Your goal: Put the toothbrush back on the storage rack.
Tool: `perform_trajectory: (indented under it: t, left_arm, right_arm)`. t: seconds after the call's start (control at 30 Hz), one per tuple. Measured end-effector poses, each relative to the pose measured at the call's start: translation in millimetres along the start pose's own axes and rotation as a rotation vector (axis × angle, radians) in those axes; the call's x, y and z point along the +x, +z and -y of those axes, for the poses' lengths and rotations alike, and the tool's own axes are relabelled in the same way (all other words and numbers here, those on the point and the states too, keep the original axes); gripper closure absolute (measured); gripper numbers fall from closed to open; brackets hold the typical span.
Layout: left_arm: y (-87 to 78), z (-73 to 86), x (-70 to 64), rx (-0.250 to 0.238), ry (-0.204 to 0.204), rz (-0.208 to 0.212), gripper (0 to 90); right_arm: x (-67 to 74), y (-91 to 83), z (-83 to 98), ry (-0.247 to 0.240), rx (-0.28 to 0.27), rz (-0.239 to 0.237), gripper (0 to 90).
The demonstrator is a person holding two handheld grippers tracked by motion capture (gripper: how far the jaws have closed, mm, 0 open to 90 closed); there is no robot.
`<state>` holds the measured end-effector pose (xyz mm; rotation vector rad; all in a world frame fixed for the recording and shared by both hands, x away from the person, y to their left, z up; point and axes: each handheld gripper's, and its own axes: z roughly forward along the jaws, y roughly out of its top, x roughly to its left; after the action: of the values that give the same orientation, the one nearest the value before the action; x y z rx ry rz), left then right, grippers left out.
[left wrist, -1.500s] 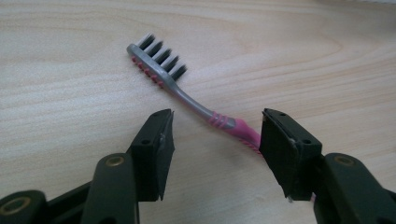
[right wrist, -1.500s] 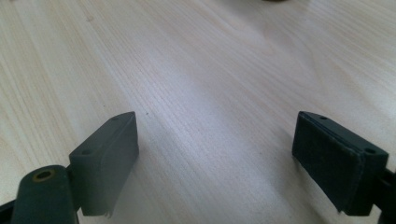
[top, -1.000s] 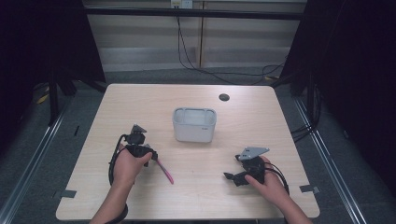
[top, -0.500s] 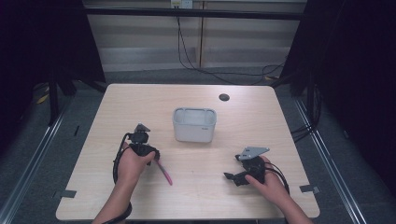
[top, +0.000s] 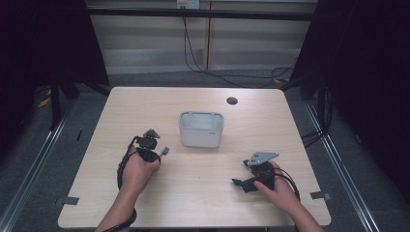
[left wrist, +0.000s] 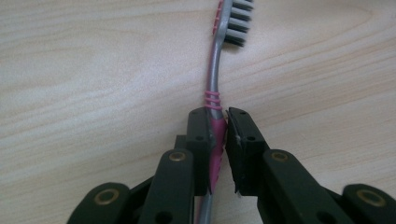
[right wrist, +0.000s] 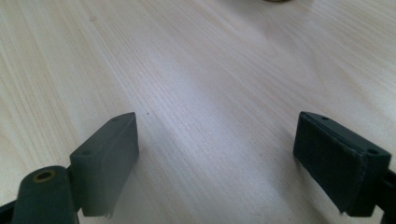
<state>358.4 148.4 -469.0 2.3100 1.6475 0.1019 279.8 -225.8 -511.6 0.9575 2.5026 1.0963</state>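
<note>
A toothbrush [left wrist: 214,79] with a grey neck, a pink handle and dark bristles lies along the wooden table [top: 193,183]. My left gripper [left wrist: 217,116] has just been closing and is now shut on the pink handle, with both pads pressing on it. In the high view the brush head [top: 165,151] sticks out to the right of the left gripper [top: 155,153], at the table's left. My right gripper [top: 238,182] rests low at the right front, its jaws pointing left. In its own view the right gripper [right wrist: 217,140] stands open over bare wood, with nothing between its fingers.
A pale grey rectangular container [top: 201,129] stands near the middle of the table, beyond and between both hands. A small black round grommet [top: 232,100] sits at the far side. Bare wood lies between the two hands.
The pink brush that lay slanted beside the left hand is now between the left jaws, which have closed on it. The left hand shifted slightly. The right hand has not moved.
</note>
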Motion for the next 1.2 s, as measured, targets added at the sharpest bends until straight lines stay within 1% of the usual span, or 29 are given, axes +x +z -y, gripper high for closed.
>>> perform_trajectory:
  t: [0.1, 0.2, 0.23, 0.27, 0.37, 0.4, 0.43, 0.47, 0.5, 0.63, 0.7, 0.77, 0.9, 0.97, 1.13, 1.2]
  left_arm:
    - [0.2, 1.6, 0.3, -0.022, 0.011, 0.005, 79.9]
    - [-1.2, 2.9, 1.0, -0.044, 0.013, 0.015, 80.0]
    - [-2.4, 3.2, 1.5, -0.051, 0.007, 0.026, 80.0]
    - [-3.7, 3.2, 2.0, -0.057, 0.013, 0.027, 79.9]
    - [-9.8, 3.2, 4.2, -0.097, 0.022, 0.052, 80.0]
    - [-11.7, 3.3, 4.2, -0.107, 0.013, 0.056, 80.0]
    - [-13.7, 3.2, 5.6, -0.114, 0.02, 0.056, 80.0]
    - [-15.7, 3.2, 6.4, -0.126, 0.013, 0.062, 80.0]
    - [-17.8, 3.3, 7.7, -0.138, 0.017, 0.062, 79.9]
    - [-27.1, 4.0, 11.6, -0.19, 0.008, 0.079, 80.0]
    - [-32.0, 4.5, 12.9, -0.226, 0.01, 0.079, 79.9]
    - [-35.4, 4.7, 14.1, -0.241, 0.009, 0.092, 79.9]
    - [-41.1, 5.3, 16.9, -0.284, 0.014, 0.099, 80.0]
    - [-44.0, 5.7, 17.7, -0.304, 0.01, 0.107, 79.9]
    - [-49.5, 5.9, 19.9, -0.354, 0.022, 0.116, 79.9]
    - [-51.2, 6.1, 20.5, -0.379, 0.028, 0.113, 79.9]
  right_arm:
    - [-0.1, 0.0, 0.0, -0.002, 0.0, 0.0, 13.6]
    - [-0.2, 0.0, 0.0, -0.003, 0.0, -0.001, 13.6]
    - [-0.2, 0.0, 0.0, -0.002, 0.001, -0.001, 13.6]
    - [-0.1, 0.0, 0.0, -0.001, 0.0, 0.0, 13.6]
    - [0.0, 0.0, 0.0, -0.001, 0.001, 0.0, 13.6]
    - [-0.1, 0.0, 0.0, -0.003, 0.001, 0.0, 13.6]
    - [-0.1, 0.0, 0.0, -0.001, 0.0, 0.0, 13.6]
    - [-0.2, 0.0, 0.0, -0.002, 0.0, -0.001, 13.6]
    - [-0.2, 0.0, 0.0, -0.003, 0.0, -0.001, 13.6]
    - [-0.1, 0.0, 0.0, -0.002, 0.001, -0.001, 13.6]
    - [-0.2, 0.0, 0.0, -0.003, 0.001, -0.001, 13.6]
    - [-0.3, 0.0, 0.0, -0.003, 0.0, -0.001, 13.6]
    - [-0.1, 0.0, 0.0, -0.002, 0.001, -0.002, 13.6]
    - [-0.1, 0.0, 0.0, -0.002, 0.001, -0.002, 13.5]
    - [-0.2, 0.1, 0.0, -0.001, 0.001, -0.003, 13.5]
    - [-0.2, 0.1, -0.1, -0.001, 0.001, -0.003, 13.5]
